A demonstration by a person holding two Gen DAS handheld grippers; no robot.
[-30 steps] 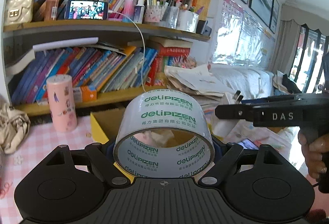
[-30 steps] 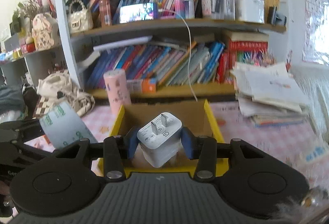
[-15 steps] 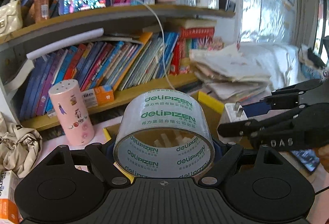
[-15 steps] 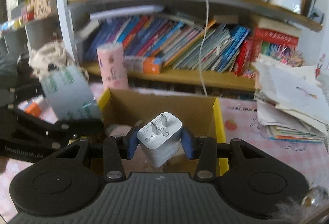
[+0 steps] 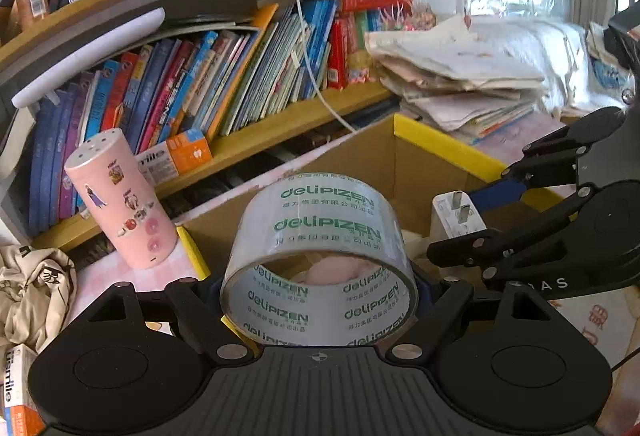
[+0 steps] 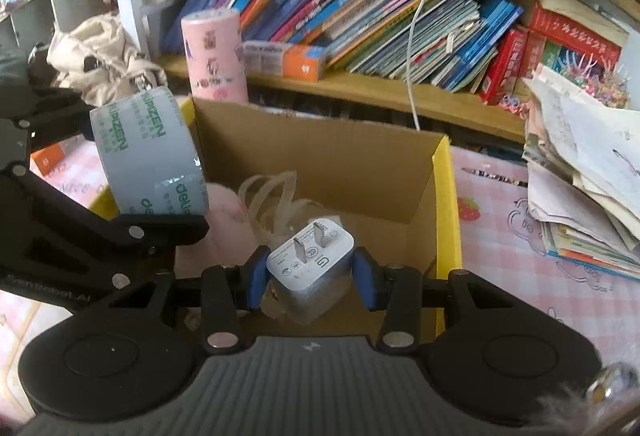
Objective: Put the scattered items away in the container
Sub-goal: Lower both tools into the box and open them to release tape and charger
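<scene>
A wide roll of clear tape point(image 5: 320, 260) with green lettering is clamped in my left gripper point(image 5: 320, 288), which is shut on it. The tape roll point(image 6: 148, 152) hangs over the left rim of the open cardboard box point(image 6: 316, 156) with yellow edges. A white plug-in charger point(image 6: 310, 268), prongs up, sits between the blue pads of my right gripper point(image 6: 310, 272), shut on it, above the box's inside. From the left wrist view the charger point(image 5: 456, 214) and right gripper point(image 5: 480, 212) hover over the box point(image 5: 440, 152). A pink item and clear strap loops point(image 6: 272, 196) lie in the box.
A pink cylinder with stickers point(image 5: 120, 204) stands behind the box's left corner. A bookshelf point(image 6: 360, 24) full of books runs along the back, with a white cable point(image 6: 416, 36) hanging down. A paper pile point(image 6: 584, 164) sits to the right, a beige cloth bag point(image 5: 32, 292) to the left.
Both grippers have come down and forward over the box, each tilting more downward. The box's inside now shows under the charger. The grips on tape and charger are unchanged.
</scene>
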